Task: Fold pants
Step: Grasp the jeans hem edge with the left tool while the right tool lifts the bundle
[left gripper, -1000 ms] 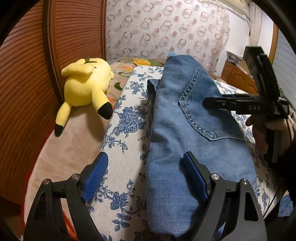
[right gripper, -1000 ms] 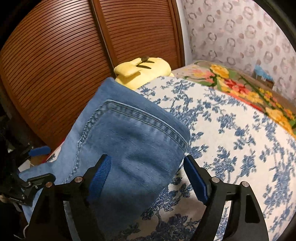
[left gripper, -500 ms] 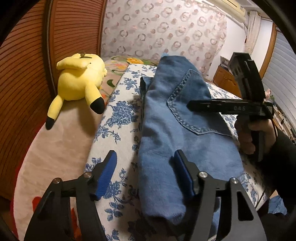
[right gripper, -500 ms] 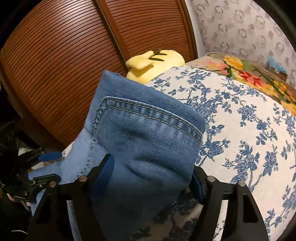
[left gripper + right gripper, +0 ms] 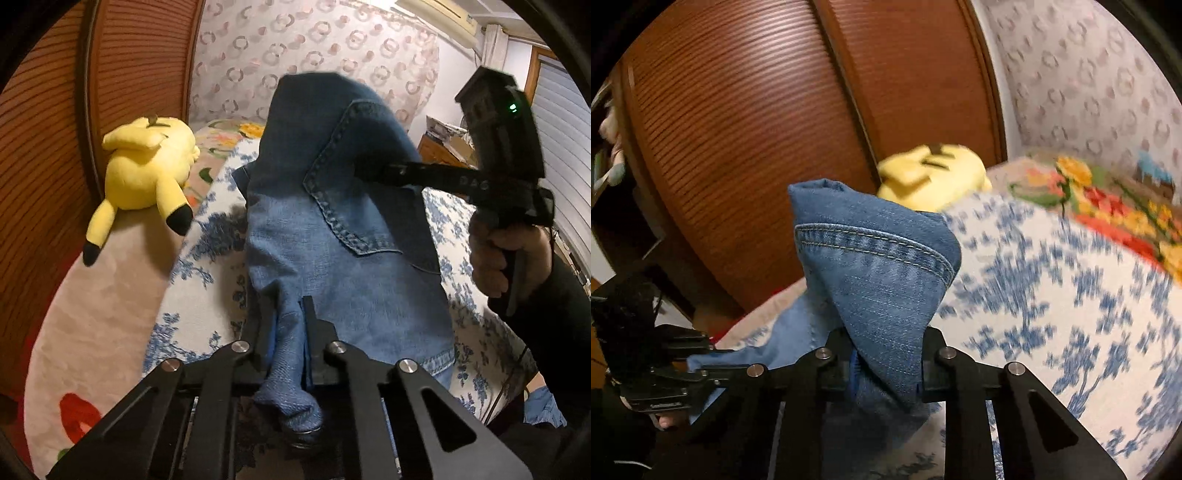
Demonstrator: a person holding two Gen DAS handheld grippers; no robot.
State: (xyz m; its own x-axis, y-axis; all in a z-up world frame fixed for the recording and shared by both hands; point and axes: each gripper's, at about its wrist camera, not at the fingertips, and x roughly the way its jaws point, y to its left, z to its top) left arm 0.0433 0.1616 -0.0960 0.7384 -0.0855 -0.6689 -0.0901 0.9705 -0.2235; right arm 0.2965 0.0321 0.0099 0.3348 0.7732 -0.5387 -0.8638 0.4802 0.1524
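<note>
Folded blue denim pants (image 5: 351, 258) lie on a bed with a blue floral cover (image 5: 199, 302). My left gripper (image 5: 288, 332) is shut on the near edge of the pants, with fabric bunched between its jaws. My right gripper (image 5: 882, 354) is shut on the far edge and lifts it, so the denim (image 5: 879, 273) stands up in a peak. The right gripper also shows in the left wrist view (image 5: 369, 171), pinching the raised pants by the back pocket. The left gripper shows in the right wrist view (image 5: 713, 360) at the lower left.
A yellow plush toy (image 5: 147, 170) lies at the bed's left side, beside a brown slatted wardrobe door (image 5: 140, 66). A colourful flowered blanket (image 5: 1115, 206) covers the bed's far end. A patterned wall (image 5: 314, 44) stands behind.
Both grippers have gone from open to shut on the pants. The right gripper has raised its end, and the denim now stands up off the bed.
</note>
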